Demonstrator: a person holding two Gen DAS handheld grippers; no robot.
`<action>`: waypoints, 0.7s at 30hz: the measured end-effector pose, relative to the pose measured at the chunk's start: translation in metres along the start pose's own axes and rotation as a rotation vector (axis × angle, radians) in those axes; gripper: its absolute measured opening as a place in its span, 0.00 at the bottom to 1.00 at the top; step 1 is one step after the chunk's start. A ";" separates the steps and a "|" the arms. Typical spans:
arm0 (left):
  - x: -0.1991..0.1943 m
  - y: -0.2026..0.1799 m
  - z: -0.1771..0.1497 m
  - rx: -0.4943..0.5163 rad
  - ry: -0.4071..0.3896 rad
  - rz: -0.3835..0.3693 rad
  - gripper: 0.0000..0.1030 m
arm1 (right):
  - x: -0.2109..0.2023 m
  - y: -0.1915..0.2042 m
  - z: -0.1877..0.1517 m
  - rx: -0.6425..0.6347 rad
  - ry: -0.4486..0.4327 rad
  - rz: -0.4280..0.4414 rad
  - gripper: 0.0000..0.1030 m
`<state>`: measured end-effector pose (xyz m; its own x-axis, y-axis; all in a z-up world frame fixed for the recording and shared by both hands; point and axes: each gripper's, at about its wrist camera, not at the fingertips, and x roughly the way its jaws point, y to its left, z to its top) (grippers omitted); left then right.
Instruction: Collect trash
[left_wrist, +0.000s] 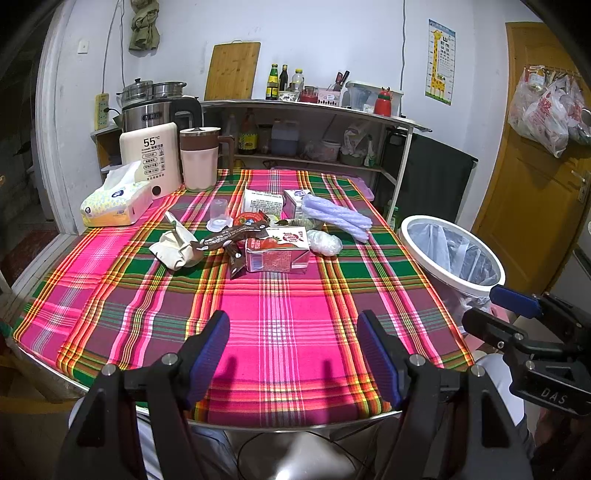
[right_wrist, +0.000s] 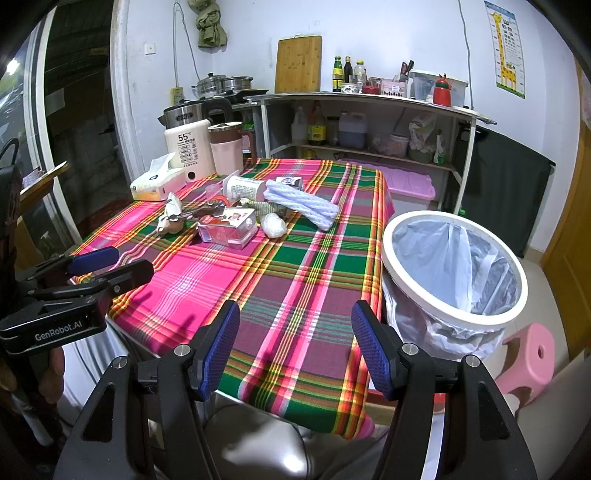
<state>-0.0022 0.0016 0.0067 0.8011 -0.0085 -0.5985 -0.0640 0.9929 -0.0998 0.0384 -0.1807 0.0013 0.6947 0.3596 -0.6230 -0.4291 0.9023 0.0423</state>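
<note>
Your left gripper (left_wrist: 293, 354) hangs over the near edge of the plaid tablecloth (left_wrist: 280, 317), its blue pads spread wide with nothing between them. Your right gripper (right_wrist: 295, 343) is just as wide apart and empty, level with the left at the table's near right corner.

The trash sits ahead of both tools, well beyond the fingertips: a strawberry milk carton (left_wrist: 277, 254) straight ahead of the left gripper, a brown wrapper (left_wrist: 232, 236) touching its left side, crumpled paper (left_wrist: 177, 249) further left, and a white wad (left_wrist: 325, 242) just right of the carton.

The lined bin (right_wrist: 456, 264) stands just ahead and right of your right gripper, beside the table.
</note>
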 end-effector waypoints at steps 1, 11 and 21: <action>0.000 0.000 0.000 0.000 0.000 0.001 0.71 | 0.000 0.000 0.000 0.000 0.000 0.000 0.62; -0.002 0.000 0.001 0.002 -0.001 0.000 0.71 | 0.000 -0.003 0.000 0.000 0.001 0.001 0.62; -0.003 0.000 0.000 0.001 0.009 0.000 0.71 | 0.002 0.005 -0.001 -0.002 0.005 0.004 0.62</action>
<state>-0.0050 0.0017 0.0087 0.7960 -0.0098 -0.6052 -0.0632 0.9930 -0.0993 0.0368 -0.1756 -0.0008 0.6898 0.3624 -0.6268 -0.4333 0.9002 0.0436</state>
